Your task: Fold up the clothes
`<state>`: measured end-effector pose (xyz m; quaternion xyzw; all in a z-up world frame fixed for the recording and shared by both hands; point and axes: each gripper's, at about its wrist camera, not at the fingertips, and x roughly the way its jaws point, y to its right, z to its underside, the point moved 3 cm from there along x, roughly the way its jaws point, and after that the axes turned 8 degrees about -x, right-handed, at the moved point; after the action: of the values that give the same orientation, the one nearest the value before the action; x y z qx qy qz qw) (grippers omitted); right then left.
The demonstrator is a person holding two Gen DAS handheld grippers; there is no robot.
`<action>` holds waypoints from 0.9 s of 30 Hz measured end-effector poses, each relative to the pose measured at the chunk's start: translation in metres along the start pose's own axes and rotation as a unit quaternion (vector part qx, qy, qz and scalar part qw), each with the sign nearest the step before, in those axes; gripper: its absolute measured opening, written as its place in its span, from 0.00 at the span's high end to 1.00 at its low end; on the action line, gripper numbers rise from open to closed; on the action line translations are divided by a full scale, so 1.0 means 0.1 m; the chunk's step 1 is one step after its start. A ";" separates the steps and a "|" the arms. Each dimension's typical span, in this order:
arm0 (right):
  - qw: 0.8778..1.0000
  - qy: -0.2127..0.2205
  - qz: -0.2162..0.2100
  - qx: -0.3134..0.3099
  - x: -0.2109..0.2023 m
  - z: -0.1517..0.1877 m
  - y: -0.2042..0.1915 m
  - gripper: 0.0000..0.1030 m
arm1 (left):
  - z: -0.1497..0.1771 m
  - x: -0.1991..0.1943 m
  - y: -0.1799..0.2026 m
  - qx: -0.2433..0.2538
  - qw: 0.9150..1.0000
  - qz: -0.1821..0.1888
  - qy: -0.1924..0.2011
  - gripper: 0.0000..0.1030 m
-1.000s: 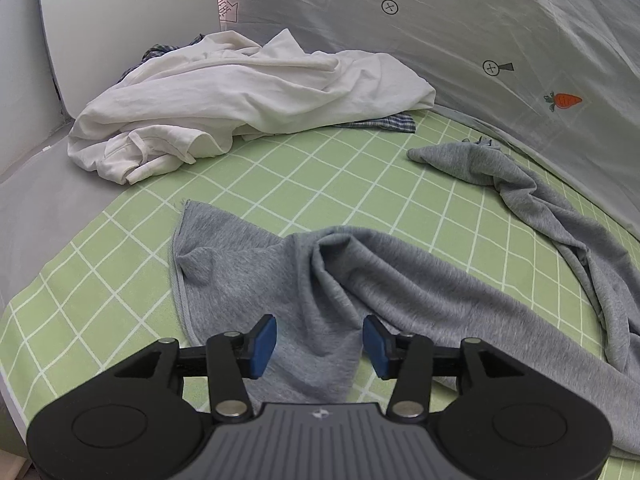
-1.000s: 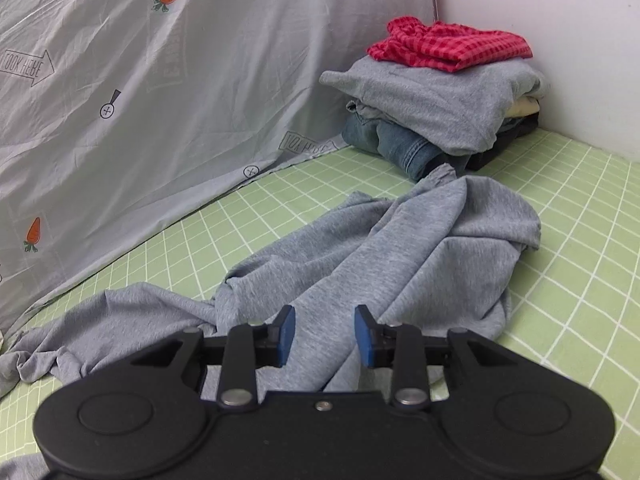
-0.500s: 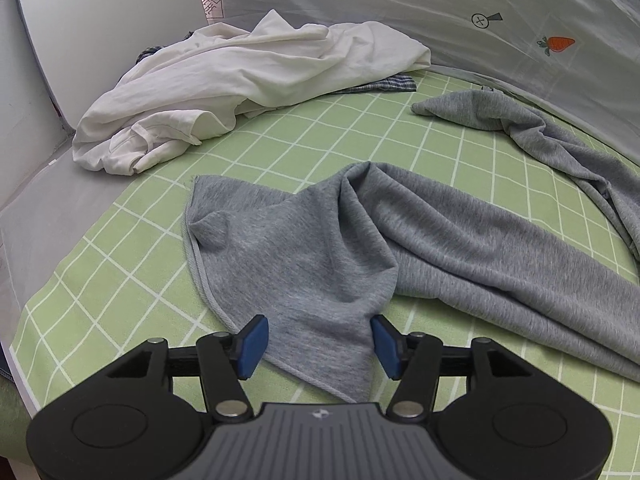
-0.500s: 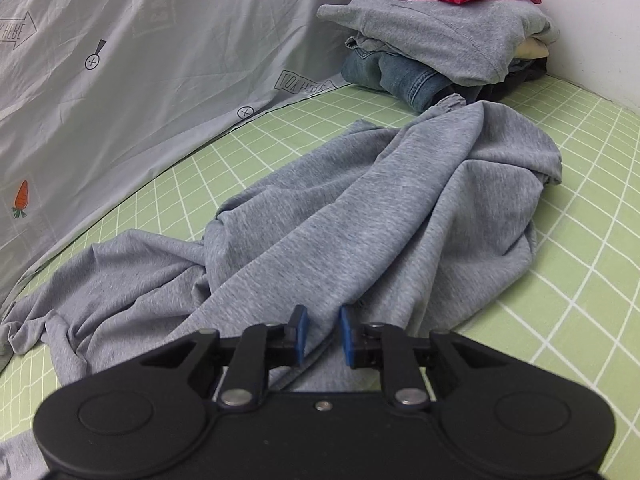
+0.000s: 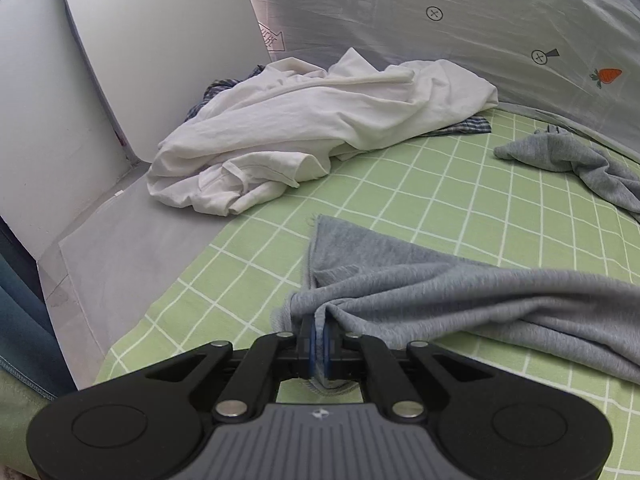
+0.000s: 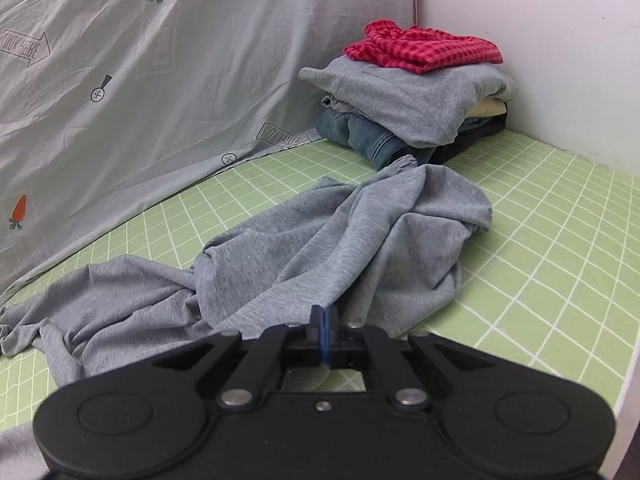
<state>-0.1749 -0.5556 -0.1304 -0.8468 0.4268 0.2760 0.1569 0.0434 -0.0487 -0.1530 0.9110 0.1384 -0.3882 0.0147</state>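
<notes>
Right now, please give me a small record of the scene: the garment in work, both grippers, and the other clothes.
garment: grey garment, crumpled on green checked sheet
left gripper: jaws just closed, shut on the garment's edge
right gripper: jaws just closed, shut on grey cloth
folded stack: far corner, red checked item on top
unfolded: white garment by the wall

Green checked sheet (image 5: 460,184) spread flat, grey printed cloth (image 6: 168,92) with carrots and arrows hanging along the sheet's far edge, white wall (image 6: 560,60) rising at the sheet's right corner, bare grey mattress strip (image 5: 132,248) beside the sheet's left edge
</notes>
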 end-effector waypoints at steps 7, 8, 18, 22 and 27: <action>0.998 0.046 0.046 -0.024 -0.59 -0.10 0.17 1.00 | -0.33 -0.21 -0.50 -0.030 0.999 0.001 0.035 0.96; 0.997 0.046 0.057 -0.028 -0.64 -0.08 0.20 1.00 | -0.32 -0.23 -0.52 -0.021 0.999 -0.002 0.037 0.96; 0.996 -0.064 0.055 0.017 -0.52 0.48 0.31 1.00 | 0.09 0.05 -0.85 -0.029 0.998 -0.014 -0.058 0.92; 0.997 -0.076 0.018 0.030 -0.42 0.56 0.12 0.96 | 0.05 0.06 -0.95 -0.058 0.996 0.002 -0.068 0.87; 0.996 -0.081 0.012 0.041 -0.22 0.64 0.00 0.86 | -0.05 0.03 -1.03 -0.064 0.997 -0.005 -0.047 0.75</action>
<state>-0.2067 -0.5095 -0.1680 -0.8097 0.4334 0.3276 0.2219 0.0217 0.0518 -0.1434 0.8882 0.1671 -0.4209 0.0772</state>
